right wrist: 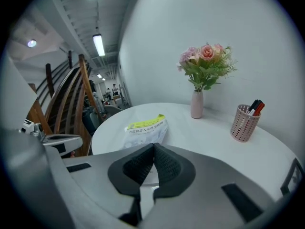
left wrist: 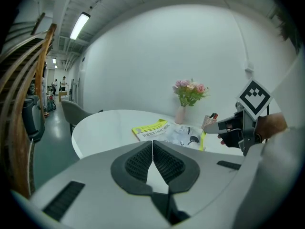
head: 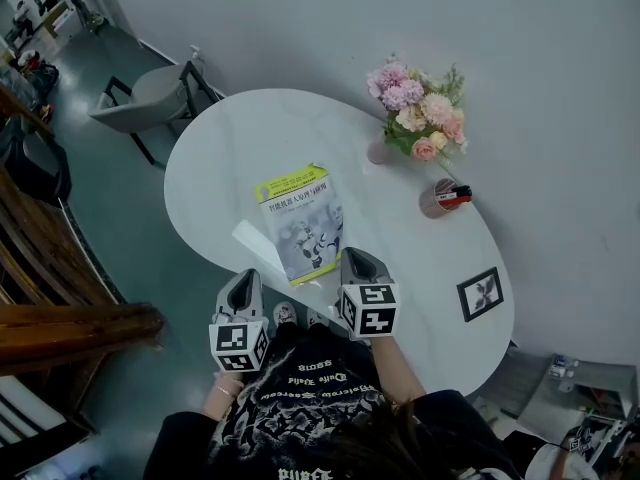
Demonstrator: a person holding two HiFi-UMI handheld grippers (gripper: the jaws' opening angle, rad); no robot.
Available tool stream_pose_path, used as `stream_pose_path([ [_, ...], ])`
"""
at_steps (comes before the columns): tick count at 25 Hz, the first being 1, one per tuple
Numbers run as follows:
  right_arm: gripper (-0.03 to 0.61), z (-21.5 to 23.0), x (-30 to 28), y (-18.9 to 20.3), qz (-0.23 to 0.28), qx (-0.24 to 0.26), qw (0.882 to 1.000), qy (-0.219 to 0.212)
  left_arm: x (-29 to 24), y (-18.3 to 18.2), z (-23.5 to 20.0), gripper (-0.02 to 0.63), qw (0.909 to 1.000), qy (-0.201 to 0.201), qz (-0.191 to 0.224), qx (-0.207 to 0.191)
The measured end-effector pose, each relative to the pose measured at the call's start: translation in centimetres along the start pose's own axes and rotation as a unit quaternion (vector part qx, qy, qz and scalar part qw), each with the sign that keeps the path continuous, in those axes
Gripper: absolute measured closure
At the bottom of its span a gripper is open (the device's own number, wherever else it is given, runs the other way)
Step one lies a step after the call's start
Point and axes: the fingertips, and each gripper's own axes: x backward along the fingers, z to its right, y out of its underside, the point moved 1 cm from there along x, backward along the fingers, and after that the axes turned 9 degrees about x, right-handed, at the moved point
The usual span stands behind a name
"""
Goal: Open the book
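Head view: book [head: 300, 223] lying closed, cover up, flat on white worktop [head: 220, 158]. Long axis running away from person, slightly skewed. Right claw [head: 358, 260] sitting just beside book's near right corner. Left claw [head: 243, 279] hanging at worktop's near edge, further off. Right hand being nearer.

Left claw view: left claw [left wrist: 152, 152] sitting fully closed, gripping nothing. Book [left wrist: 162, 129] lying ahead, slightly right.

Right claw view: right claw [right wrist: 153, 157] sitting closed too, gripping nothing. Book [right wrist: 145, 127] lying ahead, slightly left. Yellow-green band carrying Chinese title, too small for reading.
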Motion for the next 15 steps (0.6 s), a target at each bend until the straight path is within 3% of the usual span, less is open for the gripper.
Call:
stream_pose_path([
  [15, 0.552, -4.3, 0.1, -1.3, 0.017, 0.019, 0.998, -0.057, 1.2, 0.1, 0.2, 0.589, 0.9999, -0.010, 0.011, 0.003],
])
